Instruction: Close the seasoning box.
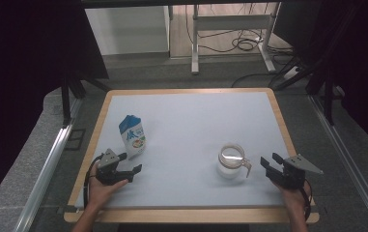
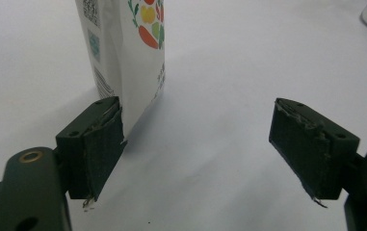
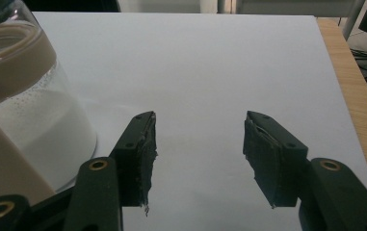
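Note:
A blue and white carton (image 1: 133, 136) printed with fruit stands upright on the left of the white table top. My left gripper (image 1: 129, 163) rests just in front of it, jaws open and empty. In the left gripper view the carton (image 2: 123, 43) rises just behind the left pad, not between the pads of the left gripper (image 2: 198, 149). A clear jug (image 1: 232, 161) with a beige rim and handle holds white liquid on the right. My right gripper (image 1: 270, 162) sits to the right of it, open. In the right gripper view the jug (image 3: 32, 110) stands left of the right gripper (image 3: 198, 149).
The white table top has a wooden border (image 1: 186, 215) all round. Bare white surface lies between the carton and the jug. Beyond the far edge stand a metal desk frame (image 1: 230, 38) and floor cables. A metal rail (image 1: 46, 164) runs along the left.

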